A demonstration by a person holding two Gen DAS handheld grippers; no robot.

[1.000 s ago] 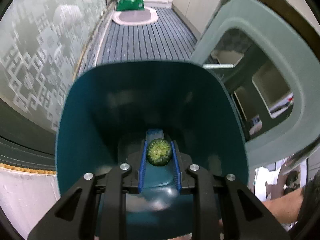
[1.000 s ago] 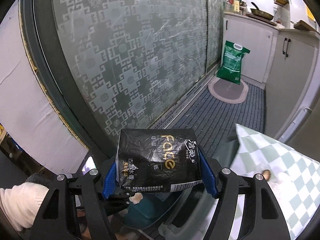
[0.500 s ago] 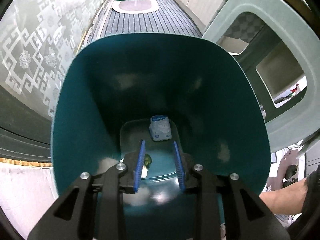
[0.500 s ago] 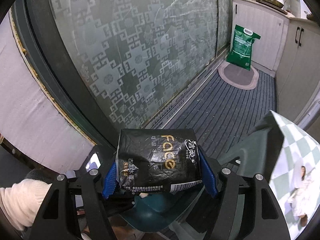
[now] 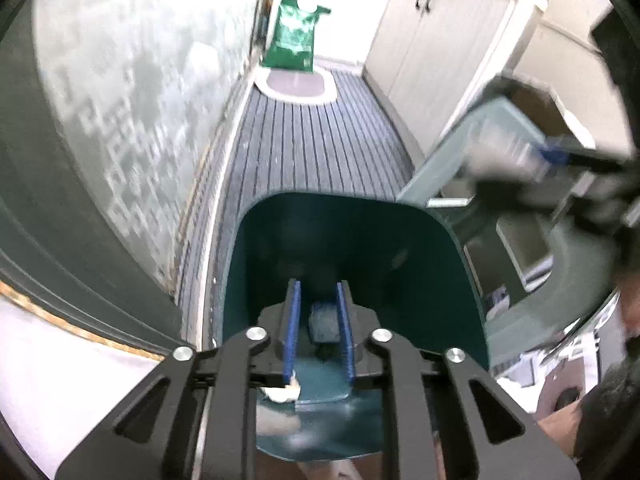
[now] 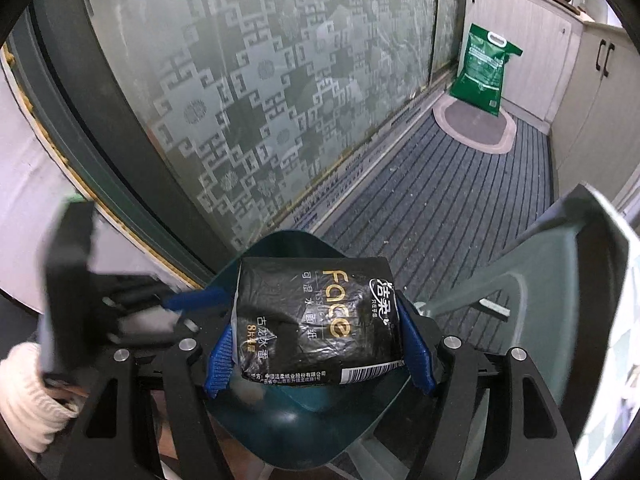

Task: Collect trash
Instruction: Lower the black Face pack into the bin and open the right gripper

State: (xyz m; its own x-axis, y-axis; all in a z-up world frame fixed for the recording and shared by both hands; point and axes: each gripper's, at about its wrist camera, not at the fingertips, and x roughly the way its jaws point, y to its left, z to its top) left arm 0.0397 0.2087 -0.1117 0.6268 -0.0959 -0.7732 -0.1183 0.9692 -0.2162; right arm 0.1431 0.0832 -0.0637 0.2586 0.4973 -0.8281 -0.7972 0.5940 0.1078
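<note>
A teal bin (image 5: 420, 248) stands on the floor below both grippers. My left gripper (image 5: 317, 286) hovers over its mouth; its jaws are closing, a narrow gap is left and nothing is between them. A small pale packet (image 5: 324, 320) lies on the bin's bottom, and a white scrap (image 5: 282, 392) lies nearer. My right gripper (image 6: 316, 324) is shut on a black tissue pack (image 6: 312, 304) with gold lettering, held just above the bin (image 6: 304, 432). The left gripper (image 6: 192, 300) shows blurred at the left, held by a hand in a white glove (image 6: 24, 388).
A pale green plastic stool (image 6: 560, 248) stands close to the bin's right. A frosted patterned glass door (image 6: 260, 80) runs along the left. Striped grey matting leads back to an oval rug (image 6: 476, 128), a green bag (image 6: 482, 68) and pale cabinets (image 6: 592, 92).
The left gripper let a round green thing drop into the bin, then rose out of it and narrowed its jaws. The right gripper sank toward the bin with the pack.
</note>
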